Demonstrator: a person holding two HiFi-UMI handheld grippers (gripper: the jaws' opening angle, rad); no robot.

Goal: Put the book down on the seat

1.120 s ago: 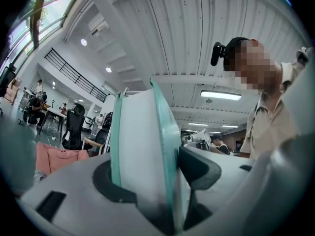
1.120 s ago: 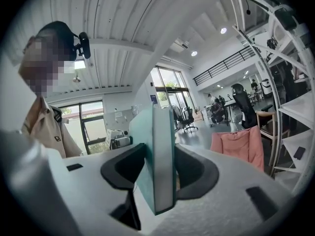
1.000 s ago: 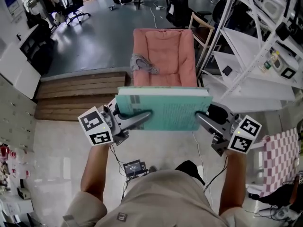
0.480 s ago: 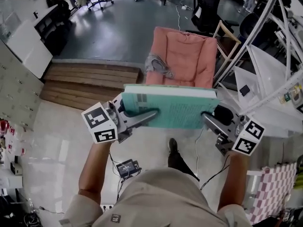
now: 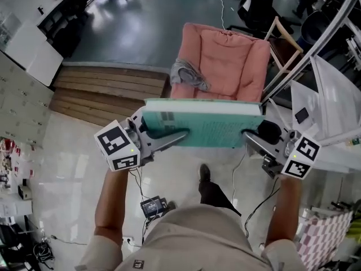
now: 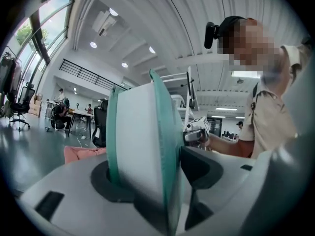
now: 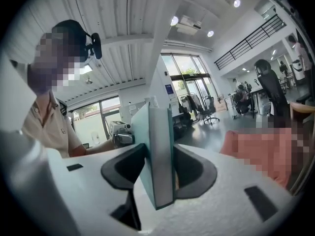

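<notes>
- The book [image 5: 208, 123] is held level and off the floor, clamped at its short edges by the left claw [image 5: 176, 138] and the right claw [image 5: 252, 137].
- The left claw's jaws have just been opening slightly, with the book's thick edge between them and the pads on its covers.
- Just beyond both claws the pink seat [image 5: 225, 61] is seen, with a grey cloth [image 5: 189, 75] lying on its left side.
- Beyond the left claw, a wooden step [image 5: 107, 95] and open floor are seen; beside the right claw, room is narrowed by a white rack [image 5: 333, 89].
</notes>
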